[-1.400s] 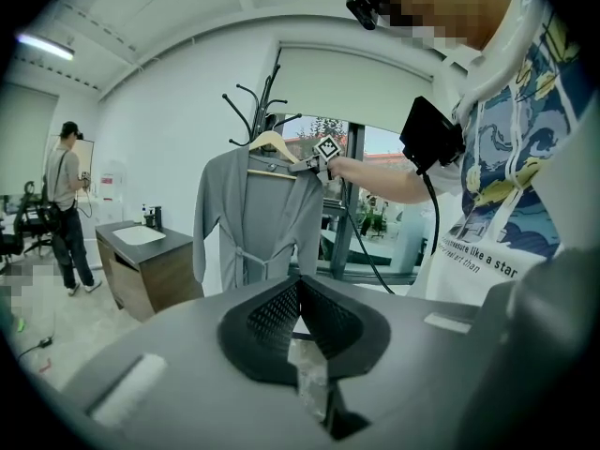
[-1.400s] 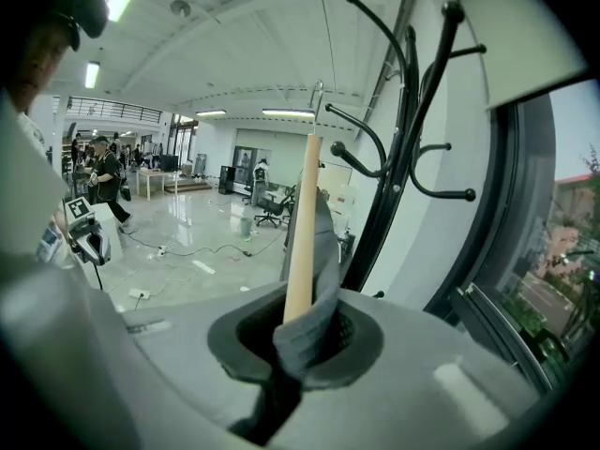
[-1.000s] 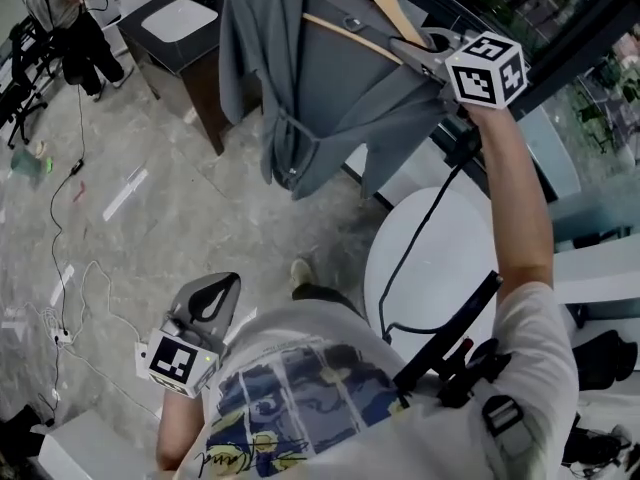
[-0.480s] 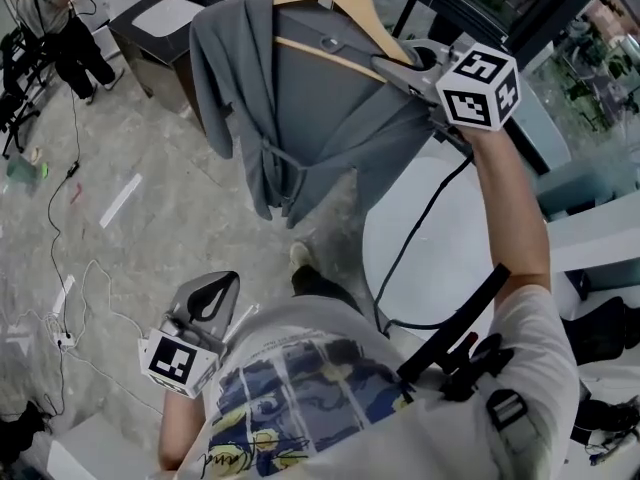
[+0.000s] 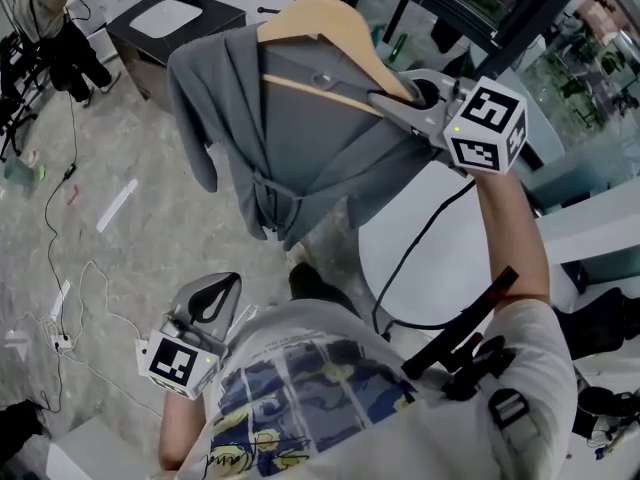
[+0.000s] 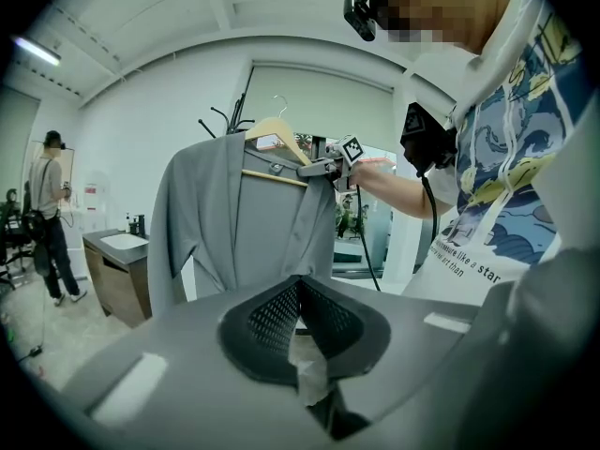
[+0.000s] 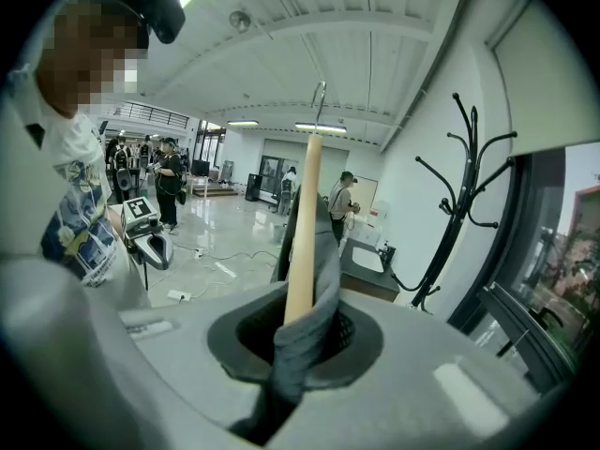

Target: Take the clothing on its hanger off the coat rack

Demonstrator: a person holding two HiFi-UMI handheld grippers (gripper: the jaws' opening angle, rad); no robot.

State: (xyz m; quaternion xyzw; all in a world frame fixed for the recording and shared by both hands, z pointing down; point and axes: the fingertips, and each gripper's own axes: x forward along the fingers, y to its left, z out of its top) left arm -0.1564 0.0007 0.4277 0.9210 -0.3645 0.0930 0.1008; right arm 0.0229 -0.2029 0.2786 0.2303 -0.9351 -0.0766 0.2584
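Note:
A grey garment (image 5: 300, 148) hangs on a wooden hanger (image 5: 320, 28), held up in the air in front of me. My right gripper (image 5: 405, 103) is shut on the hanger's right shoulder, with grey cloth pinched in the jaws too. In the right gripper view the hanger (image 7: 302, 232) and garment (image 7: 314, 317) rise out of the jaws. The wire hook is free, apart from the black coat rack (image 7: 459, 186). My left gripper (image 5: 205, 303) hangs low by my hip, shut and holding nothing. From it I see the garment (image 6: 239, 242) and right gripper (image 6: 323, 167).
A white round table (image 5: 440, 258) stands below my right arm. A dark cabinet with a sink (image 5: 170, 23) is at the far left, a person (image 5: 55, 28) beside it. Cables (image 5: 60, 268) trail over the grey floor. Glass panels run along the right.
The hanger with the garment has swung left and a little lower in the head view, held by my right gripper. My left gripper has stayed by my hip.

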